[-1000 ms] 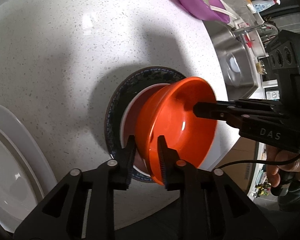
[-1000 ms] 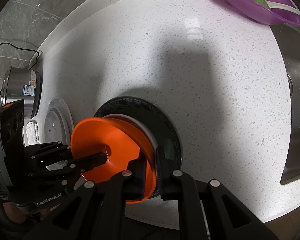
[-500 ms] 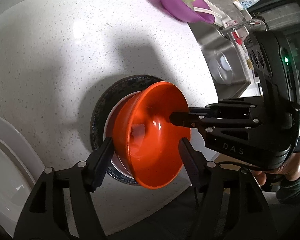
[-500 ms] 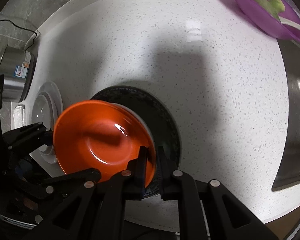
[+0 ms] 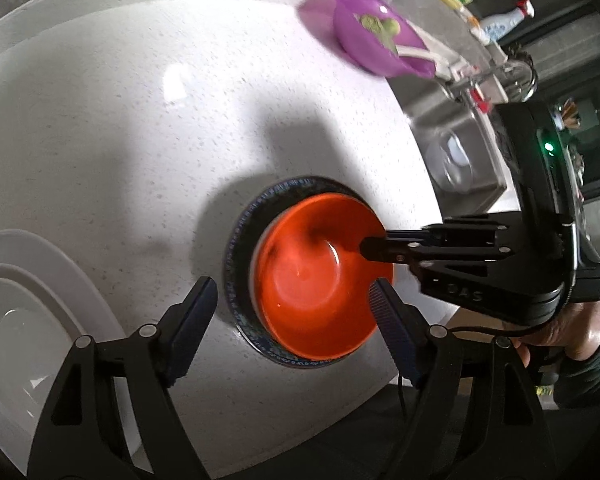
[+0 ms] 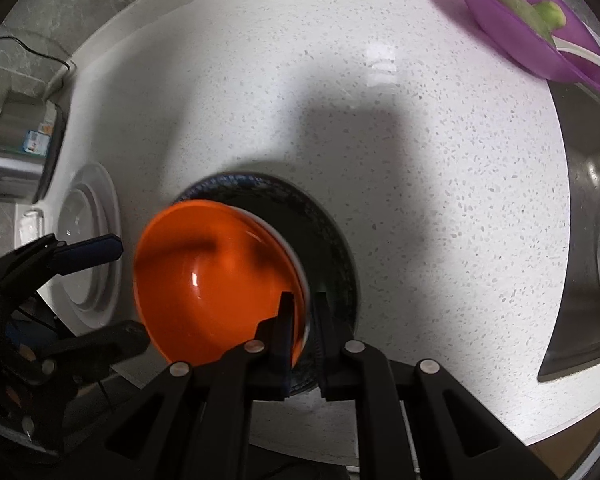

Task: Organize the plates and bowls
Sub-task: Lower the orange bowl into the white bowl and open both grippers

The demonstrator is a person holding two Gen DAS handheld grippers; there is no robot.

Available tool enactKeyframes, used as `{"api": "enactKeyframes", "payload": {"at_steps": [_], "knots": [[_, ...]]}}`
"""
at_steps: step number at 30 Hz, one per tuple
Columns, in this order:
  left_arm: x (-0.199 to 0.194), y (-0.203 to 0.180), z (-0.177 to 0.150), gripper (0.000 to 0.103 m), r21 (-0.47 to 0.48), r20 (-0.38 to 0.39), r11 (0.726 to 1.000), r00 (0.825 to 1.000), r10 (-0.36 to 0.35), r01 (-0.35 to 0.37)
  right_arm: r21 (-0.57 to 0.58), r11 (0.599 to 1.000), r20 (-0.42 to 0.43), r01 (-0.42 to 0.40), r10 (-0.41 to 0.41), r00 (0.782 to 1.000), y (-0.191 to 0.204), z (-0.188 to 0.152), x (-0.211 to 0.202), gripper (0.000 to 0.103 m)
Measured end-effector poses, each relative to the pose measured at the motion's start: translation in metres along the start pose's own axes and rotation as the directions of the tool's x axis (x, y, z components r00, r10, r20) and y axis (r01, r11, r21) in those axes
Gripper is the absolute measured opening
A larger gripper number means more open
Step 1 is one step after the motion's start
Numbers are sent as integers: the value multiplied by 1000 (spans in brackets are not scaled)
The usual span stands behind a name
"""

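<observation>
Between the spread fingers of the left gripper (image 5: 292,304), which have just been opening and touch nothing, the orange bowl (image 5: 312,284) sits in a white bowl (image 5: 256,268) on a dark plate (image 5: 240,240) on the desk (image 5: 140,140). Seen from the right wrist, the right gripper (image 6: 304,312) has its fingers clamped on the orange bowl's (image 6: 212,280) near rim, one inside, one outside.

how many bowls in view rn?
3, maybe more hidden. Orange bowl pinched at its rim by the right tool, over a white bowl on the dark plate. Purple bowl far back by the sink.
</observation>
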State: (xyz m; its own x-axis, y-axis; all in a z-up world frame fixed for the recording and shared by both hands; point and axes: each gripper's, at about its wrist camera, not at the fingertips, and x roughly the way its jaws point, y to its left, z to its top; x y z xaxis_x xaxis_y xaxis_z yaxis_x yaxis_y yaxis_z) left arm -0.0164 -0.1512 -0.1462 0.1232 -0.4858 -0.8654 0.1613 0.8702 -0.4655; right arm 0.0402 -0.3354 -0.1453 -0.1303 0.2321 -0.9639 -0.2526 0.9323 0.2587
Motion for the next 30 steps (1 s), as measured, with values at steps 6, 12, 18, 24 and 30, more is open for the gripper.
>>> {"api": "enactKeyframes", "payload": {"at_steps": [6, 12, 18, 24, 30], "knots": [[-24, 38, -8, 77, -61, 57, 996, 996, 67, -64, 11, 988, 187, -151, 146, 971, -10, -12, -52, 78], [-34, 68, -20, 77, -90, 62, 982, 983, 170, -164, 76, 980, 298, -183, 152, 942, -64, -32, -60, 87], [-21, 64, -42, 76, -120, 43, 977, 983, 181, -175, 66, 981, 286, -184, 158, 945, -85, -41, -42, 53], [-8, 47, -63, 76, -192, 63, 964, 978, 201, -186, -32, 979, 233, -201, 203, 951, -86, -33, -34, 42], [-1, 39, -94, 75, -306, 106, 924, 957, 270, -227, -181, 960, 161, -213, 242, 957, -78, -17, -26, 41]]}}
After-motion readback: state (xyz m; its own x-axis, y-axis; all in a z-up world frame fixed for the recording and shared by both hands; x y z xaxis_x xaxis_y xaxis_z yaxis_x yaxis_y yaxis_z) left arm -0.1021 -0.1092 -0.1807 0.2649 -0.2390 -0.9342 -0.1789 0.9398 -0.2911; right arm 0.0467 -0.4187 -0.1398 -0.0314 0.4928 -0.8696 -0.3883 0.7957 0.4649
